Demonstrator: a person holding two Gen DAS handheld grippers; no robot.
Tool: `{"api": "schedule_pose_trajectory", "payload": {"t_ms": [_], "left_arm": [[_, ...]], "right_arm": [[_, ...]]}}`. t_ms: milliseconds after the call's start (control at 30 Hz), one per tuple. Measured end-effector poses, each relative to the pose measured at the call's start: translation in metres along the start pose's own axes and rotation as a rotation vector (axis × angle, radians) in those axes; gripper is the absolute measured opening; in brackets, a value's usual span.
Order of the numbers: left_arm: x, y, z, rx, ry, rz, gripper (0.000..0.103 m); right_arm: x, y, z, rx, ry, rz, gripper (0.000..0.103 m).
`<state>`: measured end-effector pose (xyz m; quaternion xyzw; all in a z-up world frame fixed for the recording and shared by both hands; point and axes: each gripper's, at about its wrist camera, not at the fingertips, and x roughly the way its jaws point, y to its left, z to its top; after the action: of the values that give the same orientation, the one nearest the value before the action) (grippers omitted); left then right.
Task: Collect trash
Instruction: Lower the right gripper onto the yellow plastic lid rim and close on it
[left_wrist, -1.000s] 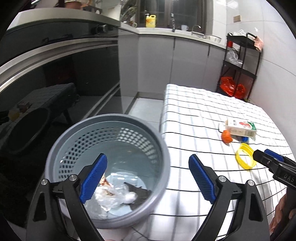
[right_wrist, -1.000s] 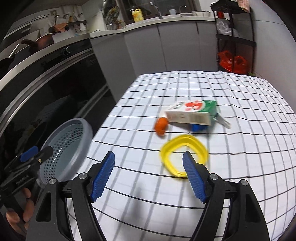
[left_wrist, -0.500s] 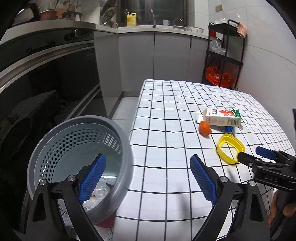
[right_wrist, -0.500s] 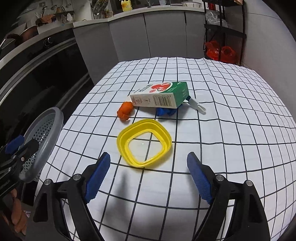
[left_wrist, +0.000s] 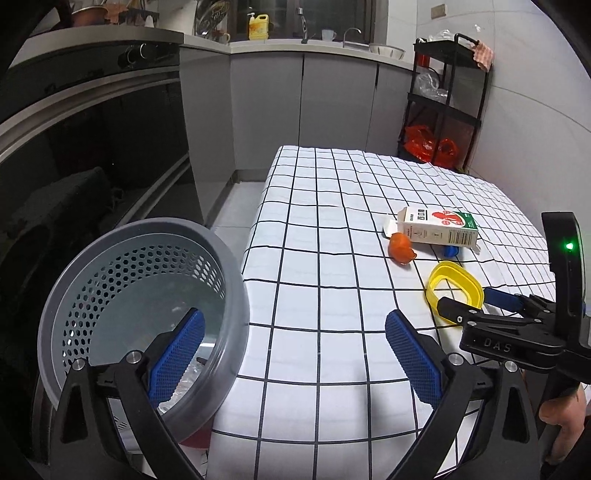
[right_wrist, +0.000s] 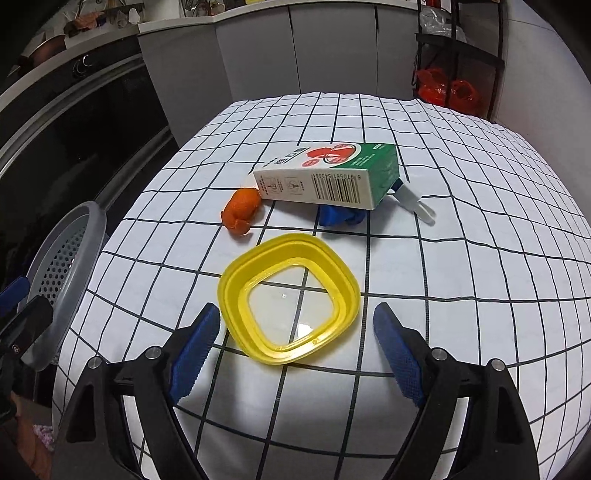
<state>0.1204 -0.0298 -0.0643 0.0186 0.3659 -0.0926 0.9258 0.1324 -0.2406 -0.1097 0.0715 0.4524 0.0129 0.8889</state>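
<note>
Tongs of both hands, right (right_wrist: 291, 350) and left (left_wrist: 293, 360), stand open and empty. Yellow lid (right_wrist: 290, 301) lies at frame centre on the bench (right_wrist: 461, 266), between the right tips; grey basket (left_wrist: 147, 295) at lower left.

We count one yellow ring-shaped lid (right_wrist: 290, 301) just ahead of the right gripper's fingertips, one orange scrap (right_wrist: 242, 211) beyond it, one carton (right_wrist: 327, 176) farther forward, one blue scrap (right_wrist: 338, 216) under the carton's near edge, and one white plastic piece (right_wrist: 413, 202) at its right end. One grey perforated basket (left_wrist: 236, 291) stands around the left finger (left_wrist: 175, 360) of the left gripper. We count two grippers: the left gripper (left_wrist: 293, 356) and the right gripper (right_wrist: 295, 356).
</note>
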Motion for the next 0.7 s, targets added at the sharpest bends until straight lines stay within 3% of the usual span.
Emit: {"api": "schedule_pose_trajectory", "payload": {"t_ms": [633, 700], "left_arm": [[0.001, -0.004, -0.002, 0.018, 0.002, 0.017, 0.096], [0.002, -0.005, -0.003, 0.022, 0.003, 0.020, 0.096]], "right_arm": [[0.013, 0.009, 0.008, -0.045, 0.027, -0.064, 0.081], [0.011, 0.010, 0.007, -0.048, 0.021, -0.064, 0.073]]}}
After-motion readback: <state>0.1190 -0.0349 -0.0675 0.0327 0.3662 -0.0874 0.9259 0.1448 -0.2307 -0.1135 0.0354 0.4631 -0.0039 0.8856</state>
